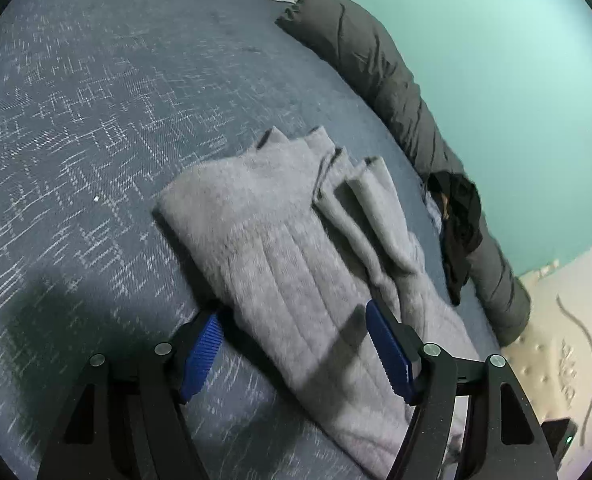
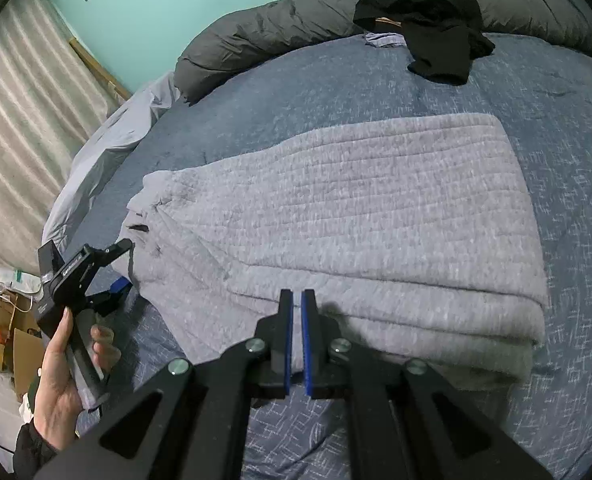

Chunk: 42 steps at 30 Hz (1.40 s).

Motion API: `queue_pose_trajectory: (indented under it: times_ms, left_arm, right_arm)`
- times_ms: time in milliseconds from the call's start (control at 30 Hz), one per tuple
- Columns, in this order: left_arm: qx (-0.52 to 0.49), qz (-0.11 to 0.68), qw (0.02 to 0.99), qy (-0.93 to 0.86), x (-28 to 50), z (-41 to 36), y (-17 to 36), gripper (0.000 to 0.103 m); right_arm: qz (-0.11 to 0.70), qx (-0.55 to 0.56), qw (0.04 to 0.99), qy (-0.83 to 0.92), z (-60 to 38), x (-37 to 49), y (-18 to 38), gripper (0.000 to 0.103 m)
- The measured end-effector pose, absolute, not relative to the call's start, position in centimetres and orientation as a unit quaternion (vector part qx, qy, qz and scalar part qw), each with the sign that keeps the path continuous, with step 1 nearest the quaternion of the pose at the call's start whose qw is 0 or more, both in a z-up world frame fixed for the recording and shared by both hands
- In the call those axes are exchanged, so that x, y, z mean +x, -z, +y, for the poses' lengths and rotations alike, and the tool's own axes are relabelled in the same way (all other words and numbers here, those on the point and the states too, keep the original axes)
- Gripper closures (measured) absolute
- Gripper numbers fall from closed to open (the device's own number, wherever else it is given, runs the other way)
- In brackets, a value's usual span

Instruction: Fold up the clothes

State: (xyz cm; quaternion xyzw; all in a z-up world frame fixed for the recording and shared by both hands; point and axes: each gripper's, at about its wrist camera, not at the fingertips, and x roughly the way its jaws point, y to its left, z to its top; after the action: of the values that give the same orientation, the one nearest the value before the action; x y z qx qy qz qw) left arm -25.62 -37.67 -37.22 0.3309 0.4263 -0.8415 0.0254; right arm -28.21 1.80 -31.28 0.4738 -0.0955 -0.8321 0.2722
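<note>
With the left gripper gaping astride the folded grey quilted knit garment's narrow end and the right gripper clenched empty before its thick edge, any further fold should lift evenly.

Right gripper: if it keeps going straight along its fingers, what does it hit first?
Most likely the near folded edge of the grey garment, directly ahead of the shut right gripper. Depth is unclear; it may already be touching.

Grey garment's near end behind the left tool.
</note>
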Motion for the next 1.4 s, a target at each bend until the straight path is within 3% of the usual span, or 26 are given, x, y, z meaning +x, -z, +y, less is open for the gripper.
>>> queue_pose_trajectory:
  times_ms: [100,233,600,733,1067,1167,1233,1400]
  left_arm:
    - [0.322,0.437,0.025,0.839,-26.0,-38.1,37.2,0.028]
    - [0.316,0.438,0.024,0.842,-26.6,-37.9,37.0,0.018]
    - [0.302,0.453,0.039,0.838,-28.0,-38.0,37.0,0.014]
    - [0.298,0.451,0.045,0.840,-29.0,-37.7,36.9,0.006]
    - [0.291,0.441,0.038,0.848,-31.0,-37.3,37.0,0.007]
    - [0.292,0.441,0.039,0.848,-31.2,-37.4,37.1,0.017]
    - [0.297,0.438,0.041,0.848,-31.2,-37.4,37.3,0.042]
    - [0.304,0.428,0.028,0.850,-31.3,-37.1,37.2,0.060]
  right_arm:
    - [-0.095,0.474,0.274,0.832,2.0,-28.3,31.2,0.099]
    - [-0.095,0.474,0.275,0.831,2.1,-28.5,31.2,0.099]
    - [-0.091,0.472,0.280,0.831,2.7,-28.6,30.6,0.099]
    - [-0.086,0.471,0.280,0.832,3.0,-28.7,30.3,0.099]
    - [-0.087,0.476,0.274,0.831,4.1,-28.9,30.9,0.099]
    - [-0.086,0.478,0.274,0.831,4.2,-28.9,31.1,0.099]
    - [-0.087,0.478,0.272,0.831,4.3,-29.0,31.1,0.099]
    - [-0.090,0.476,0.271,0.832,4.5,-29.0,31.0,0.099]
